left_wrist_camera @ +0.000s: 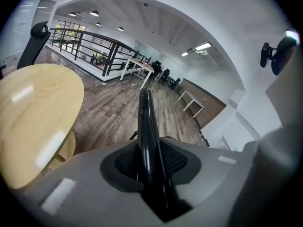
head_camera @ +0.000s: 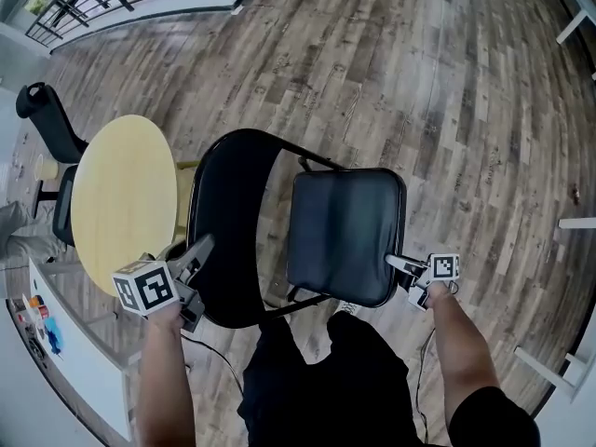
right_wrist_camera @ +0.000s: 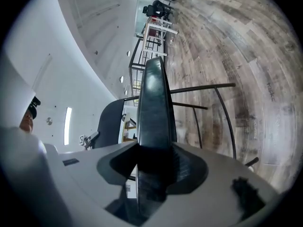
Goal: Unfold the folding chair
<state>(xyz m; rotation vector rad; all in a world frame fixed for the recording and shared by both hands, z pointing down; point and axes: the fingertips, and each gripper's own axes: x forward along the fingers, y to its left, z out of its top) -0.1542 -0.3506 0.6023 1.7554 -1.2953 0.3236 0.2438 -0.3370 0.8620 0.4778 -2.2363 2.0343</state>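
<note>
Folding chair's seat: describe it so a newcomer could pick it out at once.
On the wood-plank floor, right of the round pale table, stands a black folding chair. Its seat is the glossy padded rounded square, unlike the thin curved backrest beside it.

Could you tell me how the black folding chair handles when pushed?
The black metal folding chair is probably stiff, given its tubular frame. Its glossy seat may slip in the right gripper. On thin legs, it could tip.

One folding chair (head_camera: 345, 236) is counted at frame centre. Two grippers are counted: left gripper (head_camera: 203, 248) at lower left, right gripper (head_camera: 393, 262) at lower right. One round table (head_camera: 126, 198) is noted at left, one office chair (head_camera: 45, 119) at upper left.
</note>
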